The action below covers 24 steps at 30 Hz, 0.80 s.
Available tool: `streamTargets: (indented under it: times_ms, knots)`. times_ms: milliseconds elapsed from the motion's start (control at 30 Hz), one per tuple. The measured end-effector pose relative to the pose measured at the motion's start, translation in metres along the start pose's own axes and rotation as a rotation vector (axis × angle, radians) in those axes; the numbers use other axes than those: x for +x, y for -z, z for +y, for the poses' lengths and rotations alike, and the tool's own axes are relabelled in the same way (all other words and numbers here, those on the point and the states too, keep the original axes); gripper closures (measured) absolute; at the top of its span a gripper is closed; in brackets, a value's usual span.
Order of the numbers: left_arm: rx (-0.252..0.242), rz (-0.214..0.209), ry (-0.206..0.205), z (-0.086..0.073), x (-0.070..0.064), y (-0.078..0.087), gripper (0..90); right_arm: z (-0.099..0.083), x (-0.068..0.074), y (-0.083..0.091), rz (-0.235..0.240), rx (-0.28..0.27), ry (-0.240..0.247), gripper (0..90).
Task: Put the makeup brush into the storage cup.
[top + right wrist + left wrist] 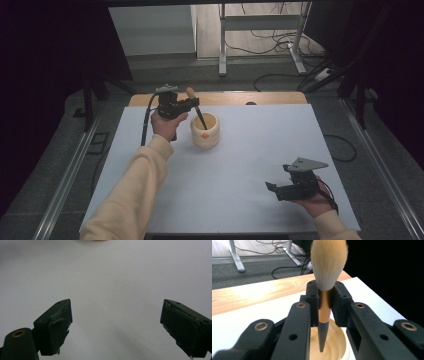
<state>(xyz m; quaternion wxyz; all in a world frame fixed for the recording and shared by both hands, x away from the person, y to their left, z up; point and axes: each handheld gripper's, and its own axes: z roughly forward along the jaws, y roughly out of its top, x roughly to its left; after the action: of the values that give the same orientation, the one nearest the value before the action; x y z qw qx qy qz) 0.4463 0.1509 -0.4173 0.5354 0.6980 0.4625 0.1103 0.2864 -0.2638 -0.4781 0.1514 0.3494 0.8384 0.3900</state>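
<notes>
A makeup brush (325, 292) with pale bristles, a gold ferrule and a dark handle is clamped at the ferrule in my left gripper (325, 302). Its handle tip points down into a cream round cup (337, 345). From above, the left gripper (192, 104) hovers at the cup's (205, 136) back left rim, with the brush (198, 113) slanting into it, bristles up. My right gripper (274, 190) is at the front right of the white table top, jaws wide apart over bare surface. Its fingertips (58, 317) have nothing between them.
The white sheet (250, 160) covers a wooden table whose bare back edge (270, 98) shows behind the cup. Beyond it are a desk frame's legs (222, 45) and cables on the floor. Dark curtains flank both sides.
</notes>
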Motion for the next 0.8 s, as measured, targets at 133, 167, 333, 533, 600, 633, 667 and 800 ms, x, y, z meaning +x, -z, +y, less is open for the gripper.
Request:
streamTargets:
  times_ms: [133,167,333,533,600,633,667,800]
  knots:
    - [0.006,0.0,0.007,-0.004,0.001,-0.003,78.1,0.0,0.0,-0.001,0.003,0.006,0.004,11.3]
    - [0.01,0.0,0.008,-0.005,0.001,-0.003,78.1,0.0,0.0,0.0,0.004,0.007,0.002,11.3]
    - [0.018,-0.002,0.008,-0.009,0.001,-0.007,78.1,0.0,0.0,-0.001,0.006,0.007,0.0,11.2]
    - [0.028,0.002,0.008,-0.011,0.002,-0.01,78.1,0.0,0.0,-0.001,0.007,0.01,0.001,11.3]
    - [0.03,0.003,0.007,-0.012,0.002,-0.011,78.0,0.0,0.0,-0.001,0.007,0.01,0.0,11.2]
    - [0.03,0.003,0.008,-0.013,0.003,-0.011,78.0,-0.001,0.0,-0.001,0.007,0.01,-0.002,11.3]
    - [0.033,0.004,0.008,-0.013,0.003,-0.011,78.0,-0.001,0.0,-0.001,0.006,0.011,-0.002,11.2]
    - [0.03,-0.008,0.003,-0.014,0.002,-0.013,77.2,0.0,0.0,-0.001,0.007,0.011,0.0,11.2]
